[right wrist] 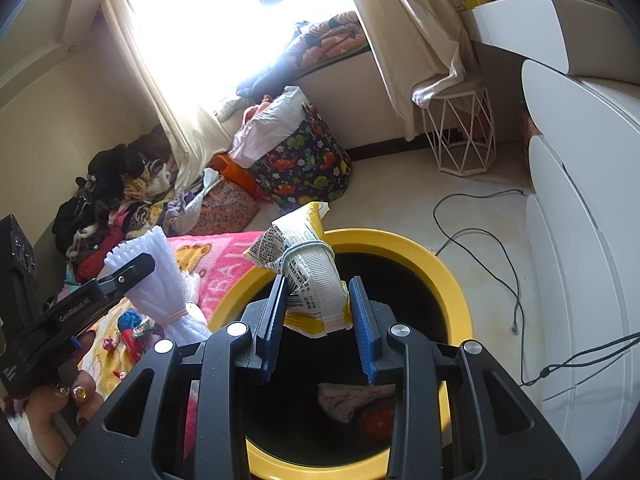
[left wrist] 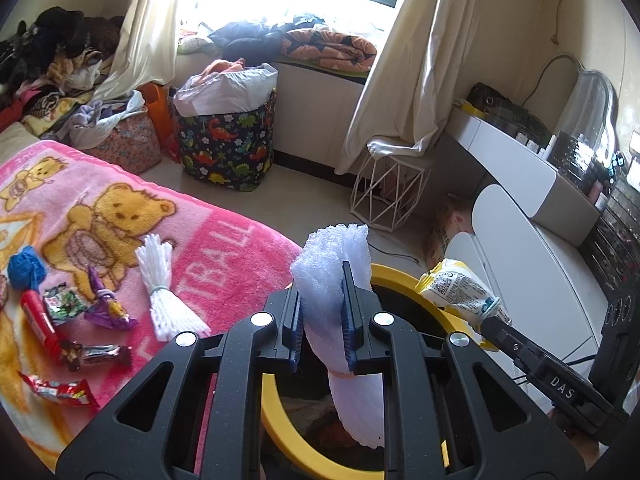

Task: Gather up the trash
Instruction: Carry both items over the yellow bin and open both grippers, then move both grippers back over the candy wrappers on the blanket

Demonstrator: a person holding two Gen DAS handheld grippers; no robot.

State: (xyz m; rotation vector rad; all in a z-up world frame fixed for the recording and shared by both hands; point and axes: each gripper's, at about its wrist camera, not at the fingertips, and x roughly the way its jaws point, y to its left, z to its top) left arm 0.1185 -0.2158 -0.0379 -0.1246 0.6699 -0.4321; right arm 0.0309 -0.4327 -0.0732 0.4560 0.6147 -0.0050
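A cluttered, sunlit bedroom surrounds a bed covered by a pink fleece blanket with teddy-bear print [left wrist: 120, 216], and a round black bin with a yellow rim [right wrist: 400, 240] stands on the floor just beside it. The left gripper [left wrist: 323, 312] is clamped on a bundle of white foam netting tied with a rubber band [left wrist: 340, 264], held above the bin's near rim. The right gripper [right wrist: 316, 312] pinches a rolled yellow-and-white snack bag bound with a pale band [right wrist: 308, 264] directly over the dark opening, where some crumpled wrappers already lie.

More trash waits on the blanket: a second white foam-net bundle [left wrist: 162, 284], a purple foil wrapper [left wrist: 108, 308], a red tube [left wrist: 38, 320], and several candy wrappers [left wrist: 94, 354].

The risks seem to lie in the release. The foam bundle hangs close to the rim on the bed side, so letting go there could bounce it off the edge onto the blanket or floor. Both grippers crowd the same opening and could knock together, and light foam may cling to the ribbed pads instead of dropping.
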